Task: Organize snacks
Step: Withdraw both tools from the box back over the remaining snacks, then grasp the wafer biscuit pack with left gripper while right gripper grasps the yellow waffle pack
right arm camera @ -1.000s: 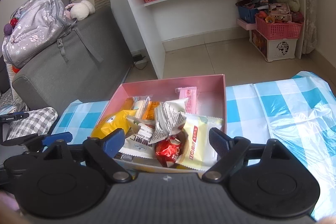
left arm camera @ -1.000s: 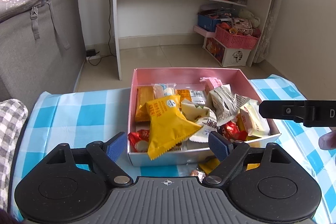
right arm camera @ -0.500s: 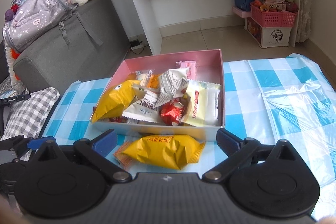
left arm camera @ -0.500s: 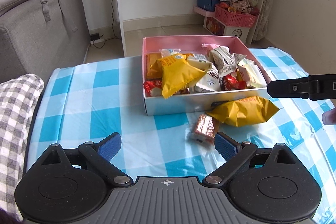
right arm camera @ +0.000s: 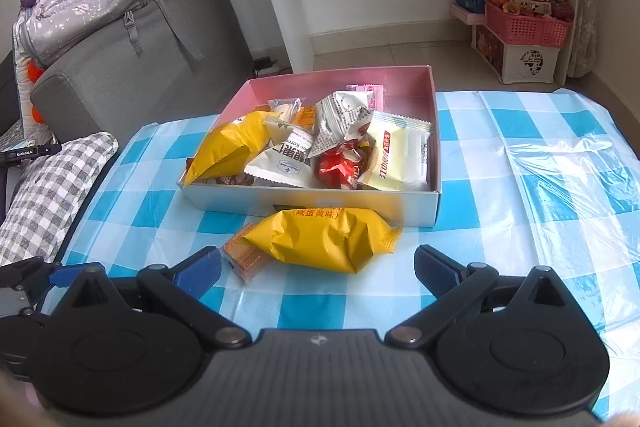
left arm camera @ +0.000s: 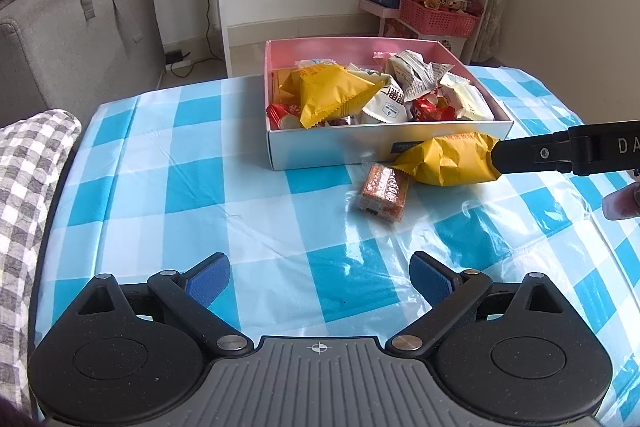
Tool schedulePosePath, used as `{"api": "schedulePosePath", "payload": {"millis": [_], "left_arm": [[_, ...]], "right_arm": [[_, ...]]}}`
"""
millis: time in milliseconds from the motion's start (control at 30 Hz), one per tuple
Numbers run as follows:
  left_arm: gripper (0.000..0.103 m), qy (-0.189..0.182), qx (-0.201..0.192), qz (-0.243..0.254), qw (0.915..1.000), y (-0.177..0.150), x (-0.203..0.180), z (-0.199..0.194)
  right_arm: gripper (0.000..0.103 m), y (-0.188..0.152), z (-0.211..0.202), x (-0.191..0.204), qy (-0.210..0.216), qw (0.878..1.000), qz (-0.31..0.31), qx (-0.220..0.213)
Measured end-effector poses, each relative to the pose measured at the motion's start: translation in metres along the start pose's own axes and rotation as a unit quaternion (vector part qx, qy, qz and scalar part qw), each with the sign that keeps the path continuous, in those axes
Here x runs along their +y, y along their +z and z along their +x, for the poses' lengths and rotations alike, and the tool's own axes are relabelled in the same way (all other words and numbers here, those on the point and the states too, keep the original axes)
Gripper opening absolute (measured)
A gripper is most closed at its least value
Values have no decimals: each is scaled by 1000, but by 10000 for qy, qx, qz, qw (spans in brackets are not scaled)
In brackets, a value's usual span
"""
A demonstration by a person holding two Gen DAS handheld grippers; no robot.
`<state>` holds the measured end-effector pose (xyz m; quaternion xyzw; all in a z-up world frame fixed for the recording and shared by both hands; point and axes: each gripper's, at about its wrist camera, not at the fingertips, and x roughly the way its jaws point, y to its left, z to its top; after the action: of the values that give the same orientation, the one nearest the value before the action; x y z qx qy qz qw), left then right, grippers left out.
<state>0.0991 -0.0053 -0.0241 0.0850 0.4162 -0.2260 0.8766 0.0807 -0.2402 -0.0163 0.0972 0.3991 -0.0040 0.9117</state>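
Now both grippers hang over the table (left arm camera: 192,131), which is covered with a blue-and-white checked cloth. The left gripper (left arm camera: 320,279) has its jaws spread wide; they have just been opening, and only bare cloth shows between them, near the table's front edge. The right gripper (right arm camera: 318,267) is likewise spread, its jaws having just been opening too, with nothing pinched; a yellow bag (right arm camera: 324,239) lies on the cloth just ahead of its fingertips, apart from both pads.

A box (left arm camera: 332,151), pink inside and white outside, sits toward the far edge of the table, heaped with wrapped snacks: a yellow pack (left arm camera: 332,93) leaning up over the pile, white packs (right arm camera: 400,155), a red wrapper (right arm camera: 340,167) and a crumpled newsprint-style pack (left arm camera: 420,75). The yellow bag rests on the cloth against the box's near wall, toward its right corner. An orange bar (left arm camera: 382,193) in clear wrap lies beside the bag on its left, partly tucked under the bag's end in the right wrist view.

In the left wrist view a black finger of the right gripper reaches in from the right edge, its tip overlapping the yellow bag's right end; whether it touches cannot be told. A checked cushion (left arm camera: 28,163) lies at the table's left edge.
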Motion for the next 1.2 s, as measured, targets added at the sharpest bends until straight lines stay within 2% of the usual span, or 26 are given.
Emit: {"api": "schedulePosePath", "payload": {"millis": [300, 467, 933, 1200], "left_arm": [[98, -29, -116, 118, 9999, -3, 0, 12], [98, -205, -115, 115, 9997, -7, -3, 26], [97, -643, -219, 746, 9949, -11, -41, 50], [94, -777, -366, 682, 9940, -6, -44, 61]], "right_arm": [[103, 0, 3, 4, 75, 9999, -94, -3], [103, -2, 13, 0, 15, 10000, -16, 94], [103, -2, 25, -2, 34, 9996, 151, 221], [103, -2, 31, -9, 74, 9992, 228, 311]]}}
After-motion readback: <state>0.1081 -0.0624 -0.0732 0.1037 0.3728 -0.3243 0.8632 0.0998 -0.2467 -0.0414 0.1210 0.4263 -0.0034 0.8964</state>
